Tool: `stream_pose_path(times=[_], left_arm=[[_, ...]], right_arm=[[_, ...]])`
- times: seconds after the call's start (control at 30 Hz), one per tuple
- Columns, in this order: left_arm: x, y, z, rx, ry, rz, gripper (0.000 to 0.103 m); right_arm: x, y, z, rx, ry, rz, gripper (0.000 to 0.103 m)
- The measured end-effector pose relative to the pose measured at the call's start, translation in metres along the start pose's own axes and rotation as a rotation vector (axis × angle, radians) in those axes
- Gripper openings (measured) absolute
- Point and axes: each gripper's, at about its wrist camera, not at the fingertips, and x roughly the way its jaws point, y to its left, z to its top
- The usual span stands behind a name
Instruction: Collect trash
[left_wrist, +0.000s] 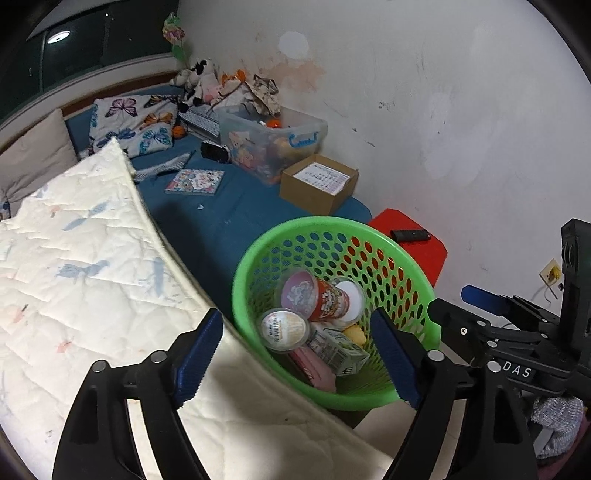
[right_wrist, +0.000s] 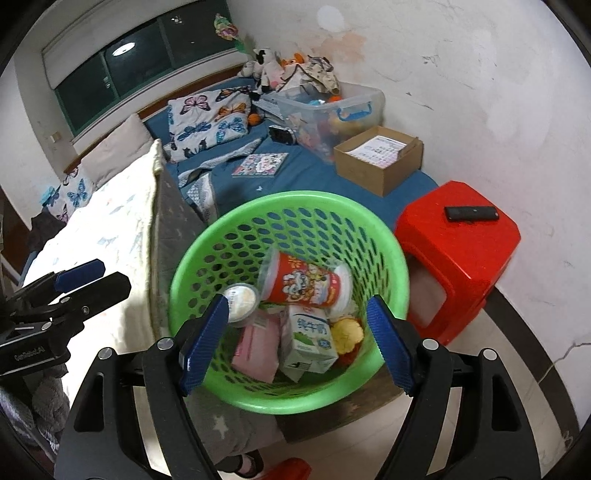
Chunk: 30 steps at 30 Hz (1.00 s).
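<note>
A green perforated basket (left_wrist: 332, 221) (right_wrist: 288, 197) stands on the floor by the bed. In it lie a red printed cup (left_wrist: 325, 299) (right_wrist: 303, 284), a round lidded tub (left_wrist: 284, 328) (right_wrist: 242, 299), a milk carton (left_wrist: 336, 349) (right_wrist: 308, 338), a pink pack (right_wrist: 258, 347) and a yellow lump (right_wrist: 347, 332). My left gripper (left_wrist: 297, 356) hovers open above the basket's near left rim with nothing between its blue pads. My right gripper (right_wrist: 297, 343) hangs open over the basket, also empty. Each gripper shows at the edge of the other's view.
A red plastic stool (right_wrist: 458, 251) carrying a black remote (right_wrist: 471, 213) stands right of the basket against the wall. On the blue bed (left_wrist: 221, 206) sit a cardboard box (left_wrist: 317, 184), a clear storage bin (left_wrist: 273, 140), a book (left_wrist: 194, 181) and a white quilt (left_wrist: 92, 258).
</note>
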Motion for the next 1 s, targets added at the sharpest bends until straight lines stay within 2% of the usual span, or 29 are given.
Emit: stream_pose_path(times=[0.5,0.63,0.73,1.0], left_arm=[[-0.075,0.059,-0.032,-0.110,-0.085,0.129,0.091],[-0.095,0.069,-0.042,-0.119,-0.108,0.175,0.093],[-0.108,0.076,-0.050,-0.123,-0.121,0.217,0.094],[-0.146,0.101,-0.078,-0.173,-0.154,0.299,0.096]], right_arm=[[-0.027,0.066,-0.008,-0.074,-0.033,0.099,0.085],[-0.035,0.081,-0.011,-0.088,-0.042,0.124,0.087],[-0.041,0.094,-0.013,-0.106,-0.053,0.137,0.092],[-0.052,0.128,-0.021,-0.185,-0.071,0.169,0.094]])
